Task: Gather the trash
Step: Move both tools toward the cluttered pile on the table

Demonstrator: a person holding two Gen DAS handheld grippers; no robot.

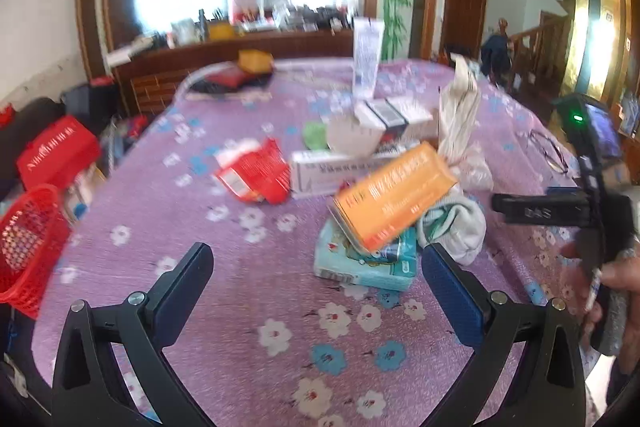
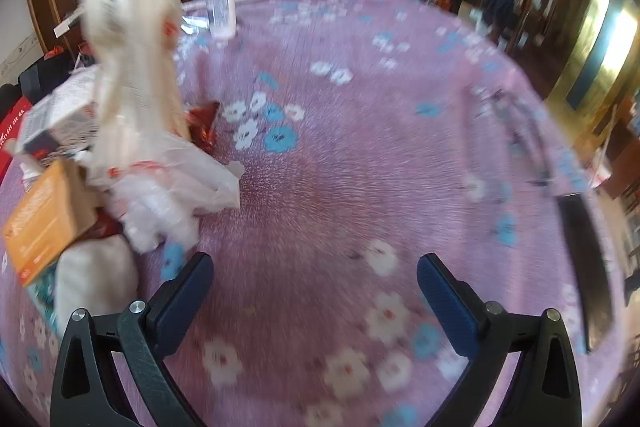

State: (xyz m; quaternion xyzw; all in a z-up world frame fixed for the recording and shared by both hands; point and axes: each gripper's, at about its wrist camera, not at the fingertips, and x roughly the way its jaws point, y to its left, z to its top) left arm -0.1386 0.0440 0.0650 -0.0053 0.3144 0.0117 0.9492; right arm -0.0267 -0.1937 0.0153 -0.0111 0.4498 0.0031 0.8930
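A heap of trash lies on the purple flowered tablecloth (image 1: 248, 291): an orange box (image 1: 394, 197) tilted on a teal packet (image 1: 368, 263), a red wrapper (image 1: 256, 175), white boxes (image 1: 392, 119), a white plastic bag (image 1: 460, 115) and a white tube (image 1: 366, 57) standing upright. My left gripper (image 1: 316, 267) is open and empty, in front of the heap. My right gripper (image 2: 312, 275) is open and empty over bare cloth; the orange box (image 2: 44, 215) and the plastic bag (image 2: 160, 179) are to its left. The right gripper body (image 1: 592, 203) shows in the left wrist view.
A red mesh basket (image 1: 28, 247) sits off the table's left edge, beside a red box (image 1: 56, 151). Eyeglasses (image 1: 548, 151) lie at the table's right side. A dark flat object (image 2: 588, 267) lies near the right edge. A sideboard and doors stand behind.
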